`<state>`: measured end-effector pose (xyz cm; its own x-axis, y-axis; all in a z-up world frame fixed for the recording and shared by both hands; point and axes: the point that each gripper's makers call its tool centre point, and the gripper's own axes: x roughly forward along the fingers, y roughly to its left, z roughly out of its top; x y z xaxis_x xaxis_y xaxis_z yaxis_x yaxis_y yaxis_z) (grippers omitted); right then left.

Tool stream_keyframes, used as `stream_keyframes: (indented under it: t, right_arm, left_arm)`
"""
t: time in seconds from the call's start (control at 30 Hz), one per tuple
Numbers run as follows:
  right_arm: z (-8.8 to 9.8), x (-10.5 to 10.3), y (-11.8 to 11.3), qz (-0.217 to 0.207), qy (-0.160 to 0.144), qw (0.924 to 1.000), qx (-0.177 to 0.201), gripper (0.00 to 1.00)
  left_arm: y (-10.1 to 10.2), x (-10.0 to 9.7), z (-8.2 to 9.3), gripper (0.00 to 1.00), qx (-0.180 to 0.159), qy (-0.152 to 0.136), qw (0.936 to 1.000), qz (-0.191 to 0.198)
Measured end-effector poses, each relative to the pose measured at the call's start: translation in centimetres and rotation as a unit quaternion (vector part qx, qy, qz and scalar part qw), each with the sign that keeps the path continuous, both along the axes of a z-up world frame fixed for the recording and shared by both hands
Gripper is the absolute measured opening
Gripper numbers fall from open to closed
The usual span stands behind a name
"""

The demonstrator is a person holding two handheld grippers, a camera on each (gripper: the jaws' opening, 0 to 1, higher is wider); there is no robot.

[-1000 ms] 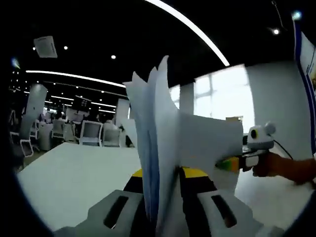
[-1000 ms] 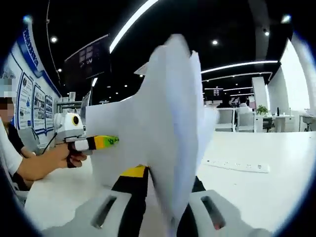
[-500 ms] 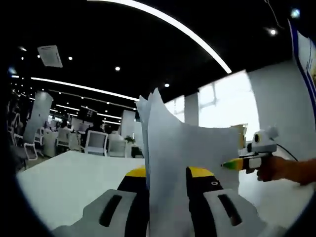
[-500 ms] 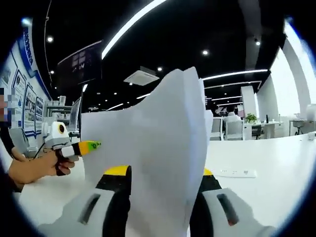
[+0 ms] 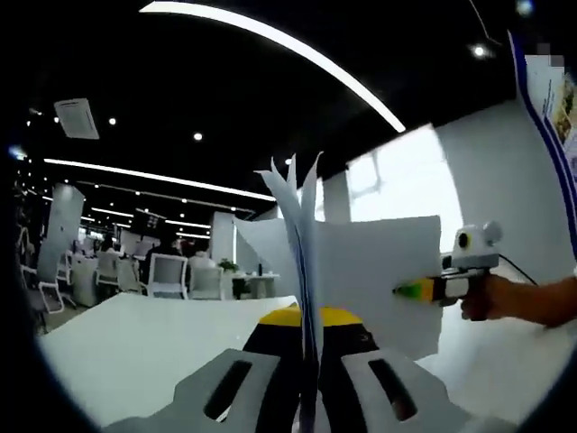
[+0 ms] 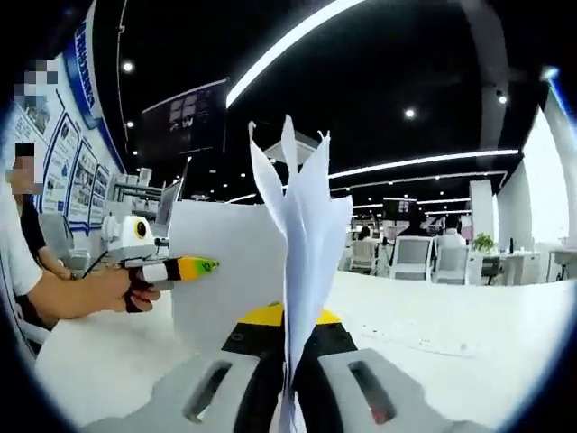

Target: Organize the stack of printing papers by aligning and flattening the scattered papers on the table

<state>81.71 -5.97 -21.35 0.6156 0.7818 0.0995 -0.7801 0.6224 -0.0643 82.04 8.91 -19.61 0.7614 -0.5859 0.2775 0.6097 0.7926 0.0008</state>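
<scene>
Papers [image 5: 302,244] stand upright at frame centre, clamped by left hand-held gripper [image 5: 305,347] and right hand-held gripper [image 6: 293,347]; fanned top edges risk slipping, creasing.

A stack of white printing papers [image 5: 361,271] is held upright above the white counter [image 5: 135,343], standing on edge rather than lying flat. The sheets are seen edge-on and are fanned apart at the top, their upper corners splayed into separate points. In the right gripper view the same papers [image 6: 302,244] rise vertically over the counter [image 6: 451,352], unevenly aligned.
</scene>
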Motion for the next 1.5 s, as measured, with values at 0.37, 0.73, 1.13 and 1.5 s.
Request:
stream_keyframes:
  t: [0.37,0.73,1.13,1.5]
  right_arm:
    - [-1.6,1.0,-0.9,0.000,0.059,0.9978,0.031,0.09]
    - [-1.8,0.5,-0.4,0.032,0.066,0.9965,0.040,0.17]
    - [-1.5,-0.8,0.7,0.061,0.079,0.9942,0.038,0.00]
    - [-0.6,-2.2,0.7,0.069,0.135,0.9879,0.033,0.00]
  left_arm:
    - [0.9,0.8,-1.7,0.09,-0.005,0.032,0.9995,0.001]
    - [1.9,0.6,-2.3,0.17,0.007,0.043,0.9990,-0.004]
    - [0.9,0.0,-2.1,0.06,0.045,0.047,0.9976,-0.025]
    - [0.9,-2.2,-1.1,0.06,0.024,0.134,0.9886,-0.064]
